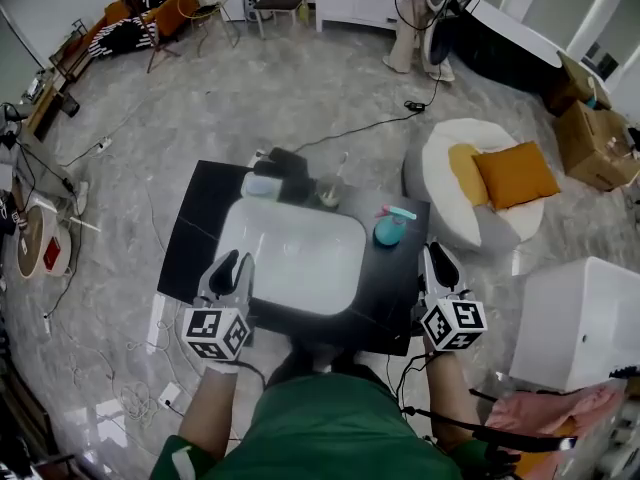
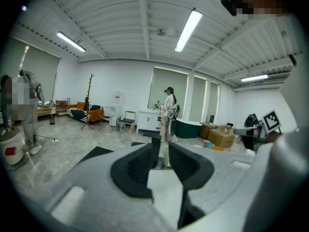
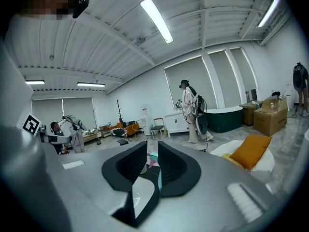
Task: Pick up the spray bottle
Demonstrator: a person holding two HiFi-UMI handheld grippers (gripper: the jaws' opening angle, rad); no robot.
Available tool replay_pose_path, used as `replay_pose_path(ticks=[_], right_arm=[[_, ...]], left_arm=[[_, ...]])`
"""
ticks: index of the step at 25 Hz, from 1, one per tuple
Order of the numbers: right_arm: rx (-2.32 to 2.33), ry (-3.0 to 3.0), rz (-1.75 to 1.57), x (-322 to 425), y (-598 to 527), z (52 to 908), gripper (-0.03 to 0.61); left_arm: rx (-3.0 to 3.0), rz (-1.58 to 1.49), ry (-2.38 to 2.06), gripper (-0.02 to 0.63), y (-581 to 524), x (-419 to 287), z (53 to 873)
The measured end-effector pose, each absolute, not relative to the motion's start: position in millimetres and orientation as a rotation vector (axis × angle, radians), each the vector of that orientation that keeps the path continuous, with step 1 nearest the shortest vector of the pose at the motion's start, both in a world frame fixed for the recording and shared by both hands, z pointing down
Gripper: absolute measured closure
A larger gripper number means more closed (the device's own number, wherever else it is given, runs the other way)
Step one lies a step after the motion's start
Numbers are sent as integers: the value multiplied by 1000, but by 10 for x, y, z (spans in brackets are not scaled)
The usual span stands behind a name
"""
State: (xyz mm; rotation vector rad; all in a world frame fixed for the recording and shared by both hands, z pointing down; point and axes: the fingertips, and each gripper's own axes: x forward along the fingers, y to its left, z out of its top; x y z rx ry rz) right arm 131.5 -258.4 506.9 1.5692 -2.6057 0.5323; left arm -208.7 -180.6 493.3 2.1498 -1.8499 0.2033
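A person stands at a low black table point(image 1: 192, 230) on a grey stone floor point(image 1: 300, 88). A big white basin with round corners point(image 1: 290, 258) sits in the middle of the table. The left gripper point(image 1: 236, 266) hangs over the near left corner of the basin. Its jaws are pulled close together, with only a thin gap, and there is nothing between them. The right gripper point(image 1: 438, 259) hangs by the near right edge of the table. Its jaws are close together too, and they hold nothing. The small teal spray bottle with a pink bit on its trigger point(image 1: 389, 228) stands upright on the black top, just to the right of the basin. It is a little way in front of the right gripper, and nothing touches it. In the right gripper view, a bit of teal peeks through the thin gap between the jaws, so that gripper seems to point at the bottle. The job looks like it is only at the start. The jaws need to spread, reach around the bottle, squeeze it and lift it up.
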Motion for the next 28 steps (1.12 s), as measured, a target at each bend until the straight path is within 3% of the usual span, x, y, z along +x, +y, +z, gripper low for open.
replay_pose_path(ticks=[18,28], right_arm=[[1561,-2442,609,920,-3316,6122,508],[1542,-2381,647,854,-3631,6538,456]], left_arm=[[2188,325,-1637,509,-2570,-2054,5580],[2133,362,-1643,508,-2691,-2143,5792]])
